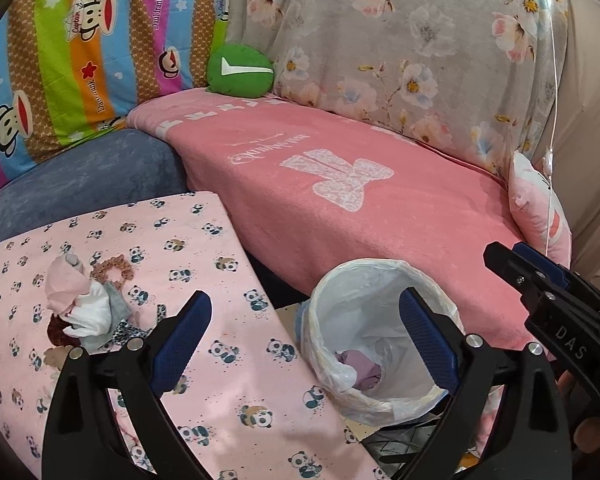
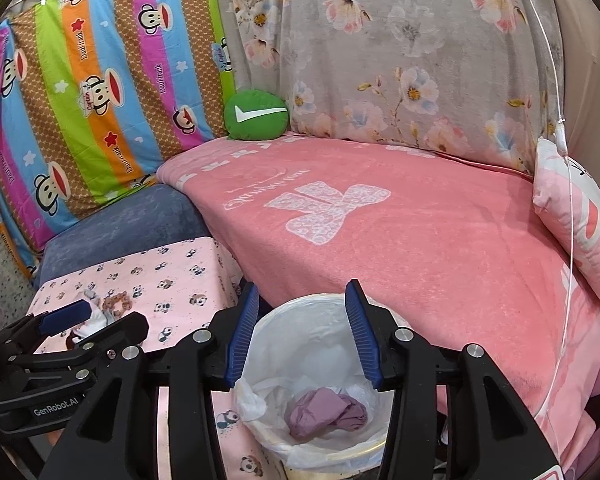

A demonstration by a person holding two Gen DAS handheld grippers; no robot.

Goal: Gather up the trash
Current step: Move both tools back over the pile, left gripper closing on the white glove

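Observation:
A bin with a white plastic liner stands between the panda-cloth table and the sofa; it also shows in the right wrist view. A crumpled mauve wad lies inside it. A pile of trash, pink, white and grey scraps, lies on the pink panda-print tablecloth. My left gripper is open and empty, over the table edge and bin. My right gripper is open and empty, above the bin; it shows at the right of the left wrist view.
A sofa with a pink blanket lies behind the bin. A green cushion, a striped monkey-print sheet and a floral cover stand at the back. A pink pillow and a hanging white cord are at right.

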